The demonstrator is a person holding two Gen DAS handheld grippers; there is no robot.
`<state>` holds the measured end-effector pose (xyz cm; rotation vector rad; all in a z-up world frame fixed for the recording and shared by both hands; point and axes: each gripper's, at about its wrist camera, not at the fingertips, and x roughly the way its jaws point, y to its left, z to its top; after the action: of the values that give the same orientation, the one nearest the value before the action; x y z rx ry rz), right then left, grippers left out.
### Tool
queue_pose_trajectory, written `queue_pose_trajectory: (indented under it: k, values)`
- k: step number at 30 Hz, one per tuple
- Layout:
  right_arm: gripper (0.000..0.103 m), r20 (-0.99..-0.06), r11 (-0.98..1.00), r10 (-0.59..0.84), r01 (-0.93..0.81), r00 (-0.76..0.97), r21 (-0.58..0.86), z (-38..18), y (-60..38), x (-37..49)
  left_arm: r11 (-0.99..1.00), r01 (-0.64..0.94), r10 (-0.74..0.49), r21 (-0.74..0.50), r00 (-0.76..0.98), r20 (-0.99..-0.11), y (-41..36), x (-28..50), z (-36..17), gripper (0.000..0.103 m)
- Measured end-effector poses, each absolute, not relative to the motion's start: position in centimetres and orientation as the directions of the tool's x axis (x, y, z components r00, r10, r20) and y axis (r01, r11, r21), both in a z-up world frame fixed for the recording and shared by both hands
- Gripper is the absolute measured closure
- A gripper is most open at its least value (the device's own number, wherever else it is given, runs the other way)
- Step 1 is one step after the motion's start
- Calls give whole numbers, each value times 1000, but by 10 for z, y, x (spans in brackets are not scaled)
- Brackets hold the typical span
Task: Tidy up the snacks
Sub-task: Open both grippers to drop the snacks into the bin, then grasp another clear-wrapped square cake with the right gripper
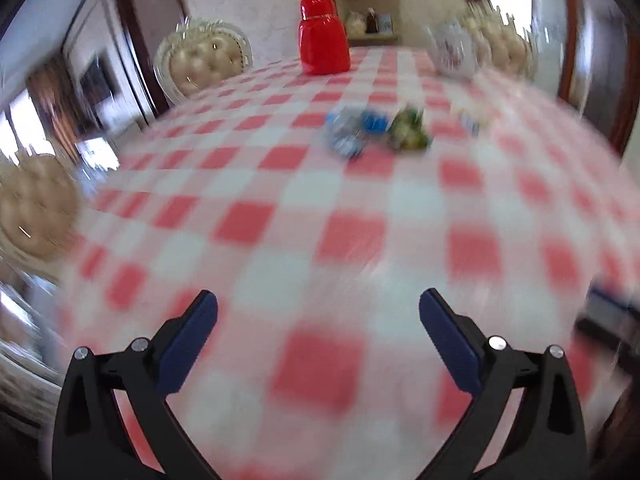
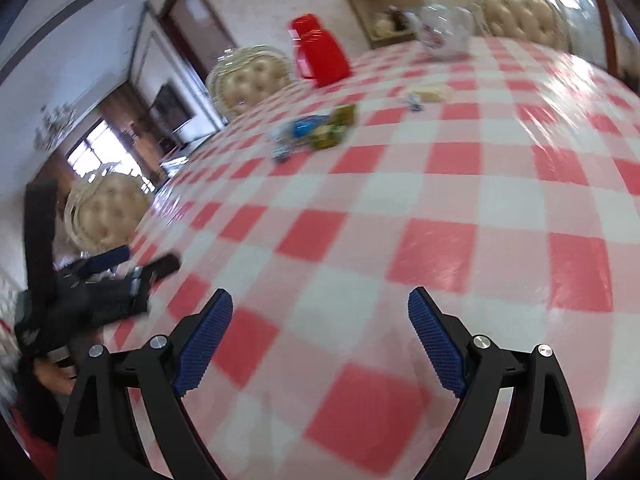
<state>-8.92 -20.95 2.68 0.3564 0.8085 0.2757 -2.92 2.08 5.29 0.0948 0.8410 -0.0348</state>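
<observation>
Left wrist view: snacks (image 1: 376,130) blurred, blue and green wrappers | both grippers' fingers (image 1: 188,344) released

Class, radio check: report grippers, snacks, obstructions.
Left gripper open, empty. Right gripper open, empty. Snack packets clustered mid-table, untouched. Red jug beyond them; path looks clear.

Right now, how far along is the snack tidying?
Nothing looks done yet: the snack packets lie loose mid-table, with another small one nearer the glass jar. Nothing is in hand: left tongs and right tongs are open and empty. All of the gathering remains.
</observation>
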Motion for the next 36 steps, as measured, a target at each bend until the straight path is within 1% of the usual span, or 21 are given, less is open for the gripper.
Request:
queue_pose_trajectory:
  k: [1,2,4,8,10,11,13,14,18,19,21,23,26,28,29,31,33,36]
  values:
    - [16,-660,914,346,-82,667,396,27,-217,-82,999,39,-22,5,676,-737,16,-10,50,2]
    - [16,-667,919,328,-64,669,388,26,-224,-75,999,15,-34,-32,686,-727,12,4,49,2]
    - [16,-694,932,279,-14,663,362,22,-239,-49,993,-45,-44,-108,712,-700,11,29,45,2]
    - [16,-738,951,203,52,643,306,18,-258,6,929,-197,-63,-313,748,-661,30,71,39,2]
    - [16,-740,958,152,85,655,272,20,-266,39,900,-211,-80,-382,781,-620,40,77,38,2]
    - [16,-734,958,147,91,663,273,21,-270,53,894,-212,-72,-394,801,-594,45,77,35,2]
    - [16,-709,953,142,99,691,287,23,-277,85,895,-224,-65,-385,790,-610,53,78,31,2]
    - [16,-697,950,126,116,706,289,25,-282,104,886,-224,-88,-406,780,-620,59,78,27,2]
    - [17,-684,951,95,137,723,277,27,-289,160,858,-266,-65,-439,792,-608,74,74,24,2]
    - [20,-684,966,75,119,725,231,28,-285,174,855,-273,-66,-441,786,-614,75,77,23,2]
    - [23,-717,994,-17,86,697,60,27,-275,198,857,-270,-76,-440,777,-625,74,82,21,2]
    - [27,-736,998,-53,60,675,-18,22,-272,209,858,-272,-75,-436,773,-630,74,82,21,2]
    - [27,-763,996,-71,5,642,-89,12,-269,221,845,-281,-92,-456,762,-641,74,84,18,2]
    - [27,-776,995,-40,-48,629,-90,4,-261,228,836,-277,-124,-474,746,-655,72,87,15,2]
    - [26,-788,993,-25,-73,615,-88,2,-257,233,838,-272,-128,-473,744,-656,72,87,15,2]
    - [24,-773,991,-14,-96,634,-97,5,-249,239,842,-268,-125,-467,746,-654,70,87,15,2]
    - [24,-790,986,-7,-126,613,-107,2,-243,250,842,-265,-130,-470,745,-655,70,87,14,2]
    - [25,-803,989,66,-147,593,-28,-1,-248,260,839,-267,-136,-474,740,-658,71,89,13,2]
